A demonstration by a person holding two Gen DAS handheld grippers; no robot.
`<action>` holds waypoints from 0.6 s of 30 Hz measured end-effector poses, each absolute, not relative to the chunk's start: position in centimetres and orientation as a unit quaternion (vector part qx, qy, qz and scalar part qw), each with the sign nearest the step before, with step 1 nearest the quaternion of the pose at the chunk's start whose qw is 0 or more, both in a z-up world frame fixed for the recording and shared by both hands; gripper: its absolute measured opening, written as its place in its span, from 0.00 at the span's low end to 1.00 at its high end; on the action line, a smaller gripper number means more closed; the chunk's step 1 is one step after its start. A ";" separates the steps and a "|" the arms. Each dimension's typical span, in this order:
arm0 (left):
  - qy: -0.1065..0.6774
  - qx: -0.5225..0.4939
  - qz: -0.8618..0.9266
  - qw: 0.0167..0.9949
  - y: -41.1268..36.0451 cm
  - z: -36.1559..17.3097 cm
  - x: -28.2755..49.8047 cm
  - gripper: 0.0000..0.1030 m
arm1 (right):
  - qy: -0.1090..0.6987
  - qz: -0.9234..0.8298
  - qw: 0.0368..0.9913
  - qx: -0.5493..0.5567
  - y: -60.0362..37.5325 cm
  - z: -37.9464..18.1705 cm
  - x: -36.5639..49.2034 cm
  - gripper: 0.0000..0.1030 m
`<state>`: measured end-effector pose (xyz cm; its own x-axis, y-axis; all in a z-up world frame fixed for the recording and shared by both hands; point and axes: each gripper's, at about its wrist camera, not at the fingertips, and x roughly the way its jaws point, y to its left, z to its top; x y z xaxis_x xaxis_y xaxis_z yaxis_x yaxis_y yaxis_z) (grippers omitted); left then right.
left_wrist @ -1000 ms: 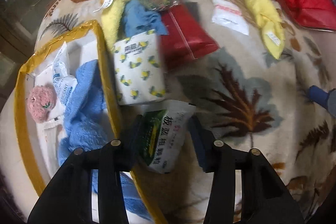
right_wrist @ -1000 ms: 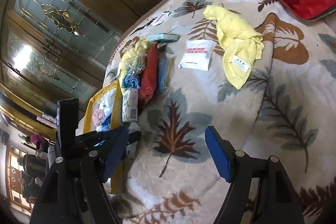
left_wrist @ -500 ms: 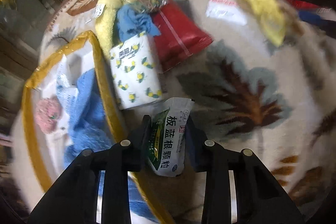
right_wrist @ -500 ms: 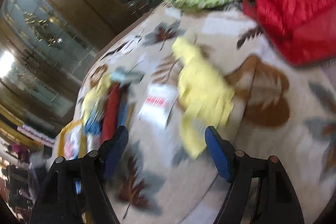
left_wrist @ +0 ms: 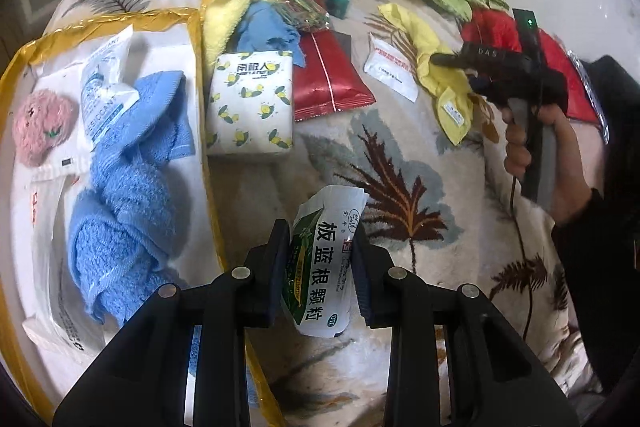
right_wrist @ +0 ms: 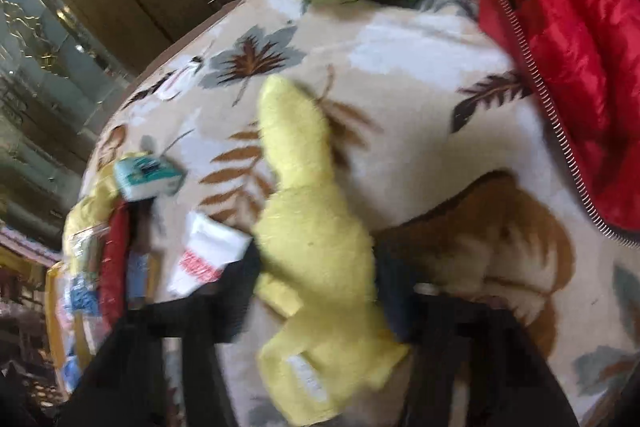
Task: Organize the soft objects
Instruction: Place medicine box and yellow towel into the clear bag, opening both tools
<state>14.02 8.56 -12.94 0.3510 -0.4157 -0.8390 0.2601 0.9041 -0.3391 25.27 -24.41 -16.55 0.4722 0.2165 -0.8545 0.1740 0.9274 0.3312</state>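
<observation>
Green-and-white medicine granule sachet (left_wrist: 325, 259) pinched between the left gripper's (left_wrist: 320, 269) black fingers, lifted over the leaf-patterned beige blanket (left_wrist: 400, 155), just right of the yellow-rimmed clear storage bag (left_wrist: 196, 27). Bag holds a blue terry towel (left_wrist: 128, 187) and pink fluffy ball (left_wrist: 40, 127). Lemon-print tissue pack (left_wrist: 250, 103) lies beside the rim.

Right wrist view, blurry: right gripper (right_wrist: 316, 279) jaws wide, straddling a yellow fleece cloth (right_wrist: 316, 251); contact unclear. Red quilted jacket (right_wrist: 568, 67) far right.

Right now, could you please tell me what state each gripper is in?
Left gripper: shut on the green-and-white medicine sachet.
Right gripper: jaws around the yellow terry cloth; blur hides whether it is gripped.
</observation>
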 end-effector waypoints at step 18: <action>0.458 -0.143 -0.144 0.865 14.8 -5.7 7.6 0.28 | 0.405 0.215 0.848 0.264 -11.9 -3.9 10.3 0.39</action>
<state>7.57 14.75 -5.68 0.5382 -0.3806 -0.7520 0.1181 0.9175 -0.3798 10.32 -11.92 -3.89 0.5785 0.5793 -0.5742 -0.1513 0.7680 0.6223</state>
